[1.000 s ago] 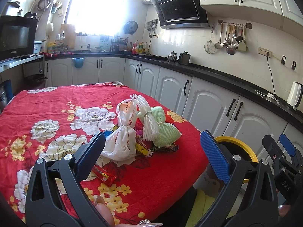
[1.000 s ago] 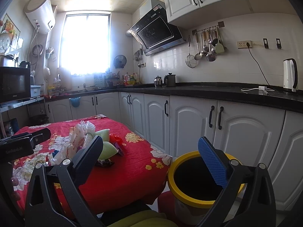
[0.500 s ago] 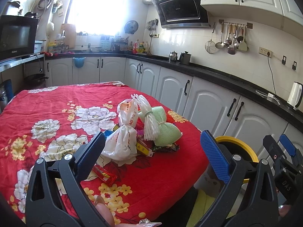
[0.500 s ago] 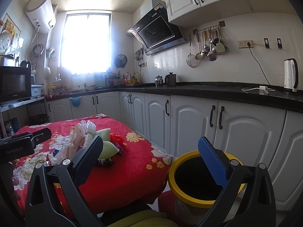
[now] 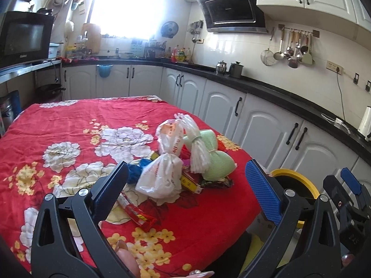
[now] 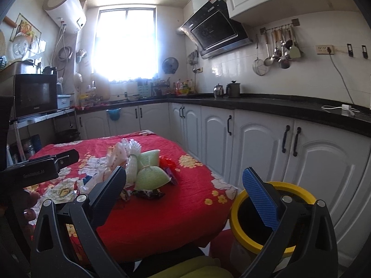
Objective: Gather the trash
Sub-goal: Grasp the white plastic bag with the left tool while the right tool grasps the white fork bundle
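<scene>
A heap of trash lies on the red flowered table: a tied white plastic bag, a pale green knotted bag, a white net bundle, a yellow wrapper and a red wrapper. My left gripper hovers open just short of the heap, nothing between its pads. My right gripper is open too, off the table's right corner, its right finger over a yellow-rimmed bin on the floor.
White cabinets under a black counter run along the right and back. A kettle and pots stand on the counter, utensils hang on the wall. A microwave sits at the left. A yellow-green cushion lies below the right gripper.
Both views have shifted only slightly; the grippers stay open and the trash heap has not moved.
</scene>
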Available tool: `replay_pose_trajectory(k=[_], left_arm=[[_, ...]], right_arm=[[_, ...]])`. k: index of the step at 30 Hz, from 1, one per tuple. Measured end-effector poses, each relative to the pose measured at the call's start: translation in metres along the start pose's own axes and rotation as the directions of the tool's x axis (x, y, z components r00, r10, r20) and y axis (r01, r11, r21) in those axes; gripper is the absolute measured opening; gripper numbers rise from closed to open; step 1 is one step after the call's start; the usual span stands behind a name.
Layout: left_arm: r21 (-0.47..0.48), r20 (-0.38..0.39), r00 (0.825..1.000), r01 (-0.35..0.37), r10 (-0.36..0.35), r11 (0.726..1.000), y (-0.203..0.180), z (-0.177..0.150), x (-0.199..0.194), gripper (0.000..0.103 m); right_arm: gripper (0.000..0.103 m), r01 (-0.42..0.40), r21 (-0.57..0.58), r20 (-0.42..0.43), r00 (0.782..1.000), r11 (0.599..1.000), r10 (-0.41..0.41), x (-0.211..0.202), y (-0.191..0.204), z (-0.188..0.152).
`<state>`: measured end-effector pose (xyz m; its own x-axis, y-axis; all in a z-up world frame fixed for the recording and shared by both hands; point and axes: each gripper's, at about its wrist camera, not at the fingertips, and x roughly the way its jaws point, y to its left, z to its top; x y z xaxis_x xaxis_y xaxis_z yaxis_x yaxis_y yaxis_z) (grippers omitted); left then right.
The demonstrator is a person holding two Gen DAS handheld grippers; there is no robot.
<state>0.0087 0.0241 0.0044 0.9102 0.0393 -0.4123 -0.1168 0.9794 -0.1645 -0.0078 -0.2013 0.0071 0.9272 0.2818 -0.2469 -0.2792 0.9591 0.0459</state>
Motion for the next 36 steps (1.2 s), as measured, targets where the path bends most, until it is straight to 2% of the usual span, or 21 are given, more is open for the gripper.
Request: replay_pose_trajectory(k=[14,20,24,29,31,33,36], left_arm=[[-0.061,0.0,0.994,-0.109,0.109,0.992,0.046,0.014,0.014,0.092],[-0.058,-0.011,0.988,-0.153,0.153,0.986,0.061,0.017,0.023,0.092],[-0.031,-0.038,0.988,-0.151,0.15,0.988,0.068,0.016,0.036,0.092],[0.019,-0.106,0.986,-0.129,0.131,0.991,0.074,0.012,0.057,0.092],[0.015,-0.128,0.988,-0.088,0.089,0.996,0.075,0.01,0.062,0.092],[0.037,-0.142,0.988,-0.061,0.066,0.997,0.072,0.009,0.065,0.092],[0.055,-0.159,0.987,-0.014,0.022,0.998,0.068,0.008,0.07,0.091]], right_arm=[[0.098,-0.104,-0.061,-0.054,0.993,0.993,0.101,0.046,0.028,0.016],[0.098,-0.153,-0.074,-0.093,0.985,0.985,0.146,0.073,0.041,0.018],[0.098,-0.194,-0.079,-0.141,0.973,0.978,0.182,0.098,0.047,0.018],[0.097,-0.261,-0.055,-0.217,0.945,0.964,0.244,0.14,0.054,0.022],[0.096,-0.289,-0.048,-0.255,0.929,0.956,0.268,0.156,0.058,0.023],[0.083,-0.318,-0.032,-0.3,0.907,0.948,0.294,0.173,0.06,0.022],[0.072,-0.351,-0.002,-0.359,0.874,0.936,0.327,0.191,0.063,0.019]])
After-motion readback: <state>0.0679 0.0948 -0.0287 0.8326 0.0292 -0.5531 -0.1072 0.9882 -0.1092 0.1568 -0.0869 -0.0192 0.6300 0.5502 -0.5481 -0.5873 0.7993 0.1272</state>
